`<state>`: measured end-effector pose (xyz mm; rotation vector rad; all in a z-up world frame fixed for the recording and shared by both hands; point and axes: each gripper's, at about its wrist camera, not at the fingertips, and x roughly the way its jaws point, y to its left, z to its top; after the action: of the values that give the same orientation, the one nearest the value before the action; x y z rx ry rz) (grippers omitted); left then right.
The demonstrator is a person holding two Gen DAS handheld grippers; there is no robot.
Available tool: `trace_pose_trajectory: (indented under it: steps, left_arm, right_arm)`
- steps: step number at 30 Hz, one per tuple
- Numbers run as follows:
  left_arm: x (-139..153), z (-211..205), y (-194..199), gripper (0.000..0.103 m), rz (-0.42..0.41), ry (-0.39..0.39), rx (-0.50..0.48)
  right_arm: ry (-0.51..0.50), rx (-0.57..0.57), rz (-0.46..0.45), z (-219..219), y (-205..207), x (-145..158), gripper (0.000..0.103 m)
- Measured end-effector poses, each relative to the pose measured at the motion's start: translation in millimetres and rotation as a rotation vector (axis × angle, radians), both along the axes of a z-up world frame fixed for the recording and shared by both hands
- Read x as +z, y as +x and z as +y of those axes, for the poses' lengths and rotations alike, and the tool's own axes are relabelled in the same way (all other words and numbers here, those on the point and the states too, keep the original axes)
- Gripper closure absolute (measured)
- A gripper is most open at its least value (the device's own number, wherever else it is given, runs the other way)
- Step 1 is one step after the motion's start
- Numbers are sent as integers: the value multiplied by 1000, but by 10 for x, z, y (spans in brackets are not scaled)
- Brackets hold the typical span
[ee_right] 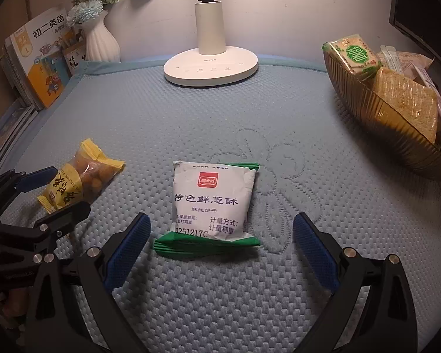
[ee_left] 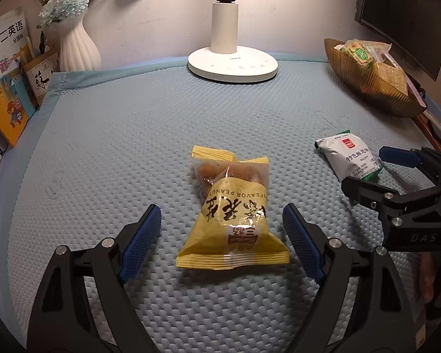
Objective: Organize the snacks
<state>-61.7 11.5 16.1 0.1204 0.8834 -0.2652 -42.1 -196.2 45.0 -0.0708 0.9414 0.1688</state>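
A yellow peanut snack packet (ee_left: 232, 211) lies flat on the blue mat, between the spread blue pads of my left gripper (ee_left: 222, 220), which is open and not touching it. A white packet with green ends (ee_right: 211, 206) lies in front of my right gripper (ee_right: 220, 229), also open with its pads on either side. In the left wrist view the white packet (ee_left: 350, 156) and the right gripper (ee_left: 376, 173) show at the right. The right wrist view has the yellow packet (ee_right: 79, 176) and the left gripper (ee_right: 56, 188) at its left.
A gold ribbed bowl (ee_right: 376, 123) holding several wrapped snacks sits at the back right. A white lamp base (ee_right: 210, 67) stands at the back centre. A white vase with flowers (ee_left: 76, 47) and upright books (ee_left: 6, 76) line the back left. A dark monitor (ee_left: 402, 8) hangs behind the bowl.
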Motion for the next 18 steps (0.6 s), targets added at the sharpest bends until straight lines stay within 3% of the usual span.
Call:
trace_pose_trajectory:
  steps: [11,18]
  left_arm:
    - [-32,-22,56,19,16,28,22]
    - [3,-32,-11,19,-24,43,33]
  right_arm:
    - [-12,-3,-3,17,11,1,6]
    - [11,-4,12,-24,49,-15,6]
